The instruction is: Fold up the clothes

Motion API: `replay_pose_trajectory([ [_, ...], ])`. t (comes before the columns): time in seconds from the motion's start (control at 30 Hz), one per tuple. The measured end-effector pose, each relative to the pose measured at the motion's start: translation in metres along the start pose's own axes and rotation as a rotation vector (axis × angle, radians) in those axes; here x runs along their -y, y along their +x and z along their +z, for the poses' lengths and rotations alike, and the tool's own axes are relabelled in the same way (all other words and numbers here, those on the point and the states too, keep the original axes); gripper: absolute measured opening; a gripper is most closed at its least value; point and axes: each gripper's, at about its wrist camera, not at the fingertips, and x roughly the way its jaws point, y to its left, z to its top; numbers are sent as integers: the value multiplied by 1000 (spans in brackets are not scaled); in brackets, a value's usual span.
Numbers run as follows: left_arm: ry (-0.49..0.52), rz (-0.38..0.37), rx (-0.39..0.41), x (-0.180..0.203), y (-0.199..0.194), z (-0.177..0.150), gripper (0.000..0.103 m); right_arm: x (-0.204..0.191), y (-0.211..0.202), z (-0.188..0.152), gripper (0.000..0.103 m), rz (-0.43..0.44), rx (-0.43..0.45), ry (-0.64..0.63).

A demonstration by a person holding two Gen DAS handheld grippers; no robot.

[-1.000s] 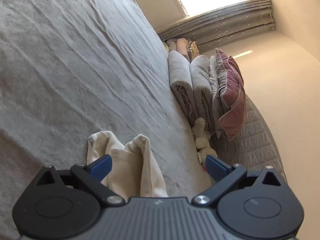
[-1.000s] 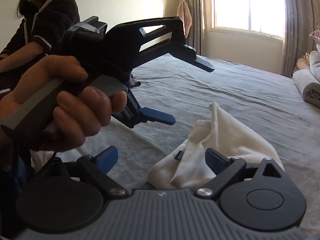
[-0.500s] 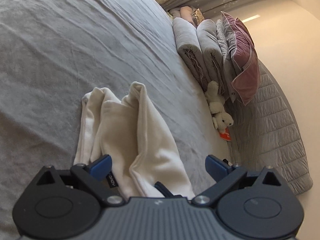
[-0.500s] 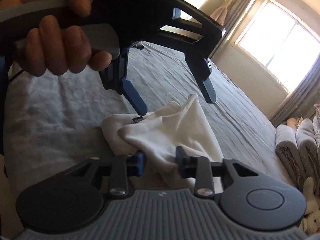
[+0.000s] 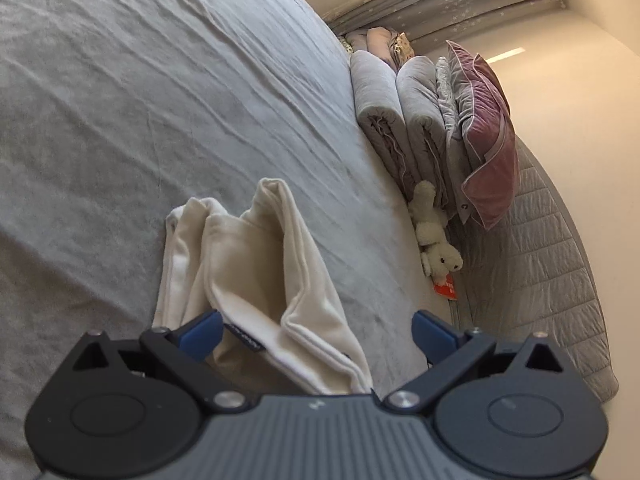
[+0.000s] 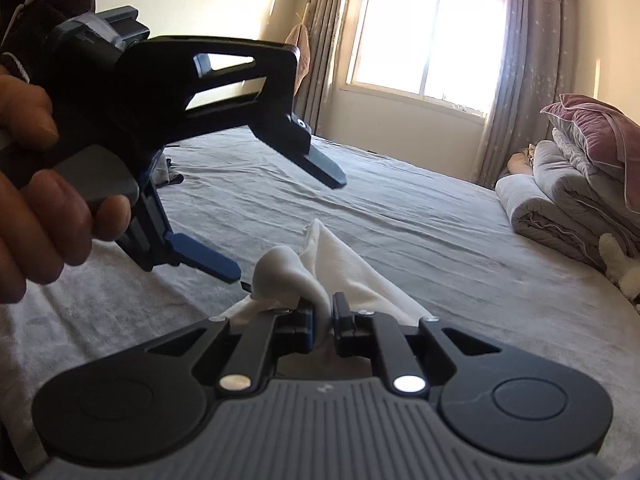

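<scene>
Pinching the cream garment (image 6: 320,276) now, right gripper (image 6: 322,322) jaws, earlier spread; left gripper (image 5: 314,330) apparently unchanged, agape.

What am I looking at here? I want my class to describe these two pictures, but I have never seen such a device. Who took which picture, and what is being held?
There is no robot. A person holds a hand-held gripper in each hand, and each gripper carries a camera looking forward along its two fingers.

The left view looks past the left gripper, its jaws wide open with nothing pinched between them. The right view looks past the right gripper, whose jaws are shut on a fold of the cream garment. The left gripper and the hand holding it also show there.

The garment lies crumpled on a grey bed. At the bed's far side are folded quilts, a pink pillow and a white toy.
</scene>
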Motion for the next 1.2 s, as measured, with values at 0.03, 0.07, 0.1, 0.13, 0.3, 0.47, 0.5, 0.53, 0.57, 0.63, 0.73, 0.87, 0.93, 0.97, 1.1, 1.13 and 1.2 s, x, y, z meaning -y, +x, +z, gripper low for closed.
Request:
replay_pose_trajectory([
  [0.03, -5, 0, -2, -1, 2, 0, 101, -1, 0, -1, 11, 7, 2, 0],
  [0.07, -4, 3, -13, -2, 7, 1, 101, -1, -1, -1, 11, 14, 3, 0],
  [0.1, -3, 6, -23, -2, 11, 2, 101, -2, -1, -2, 11, 17, 5, -5],
  [0.13, -3, 9, -32, -2, 16, 2, 101, -4, -2, -3, 11, 15, 7, -11],
  [0.3, 57, 1, -16, 6, 34, 2, 80, -5, -3, -3, 11, 12, 5, -17],
  [0.47, 176, 25, 14, 20, 34, 8, 18, -15, -4, -6, 11, -1, 26, -76],
  [0.5, 207, 28, 23, 22, 32, 9, 17, -17, -5, -7, 10, -4, 34, -81],
  [0.53, 237, 31, 31, 24, 31, 10, 16, -17, -5, -6, 10, -1, 38, -74],
  [0.57, 268, 39, 39, 26, 30, 11, 15, -18, -3, -5, 10, 3, 38, -62],
  [0.63, 306, 82, 40, 25, 32, 13, 14, -23, 2, -5, 11, 10, 29, -52],
  [0.73, 341, 184, 17, 17, 37, 13, 14, -27, 18, -10, 11, 51, -32, 5],
  [0.87, 398, 265, 14, 12, 45, 8, 14, -34, 29, -18, 11, 76, -91, 33],
  [0.93, 409, 278, 21, 11, 45, 5, 14, -38, 30, -18, 13, 80, -97, 4],
  [0.97, 408, 278, 23, 9, 44, 4, 14, -38, 29, -17, 16, 93, -102, -7],
  [1.1, 392, 252, 24, 6, 38, 5, 15, 1, 6, 8, 17, 203, -100, 80],
  [1.13, 393, 253, 23, 6, 38, 5, 15, 14, -3, 14, 17, 220, -84, 122],
  [1.2, 396, 255, 22, 6, 41, 5, 15, 43, -15, 23, 17, 195, -44, 202],
])
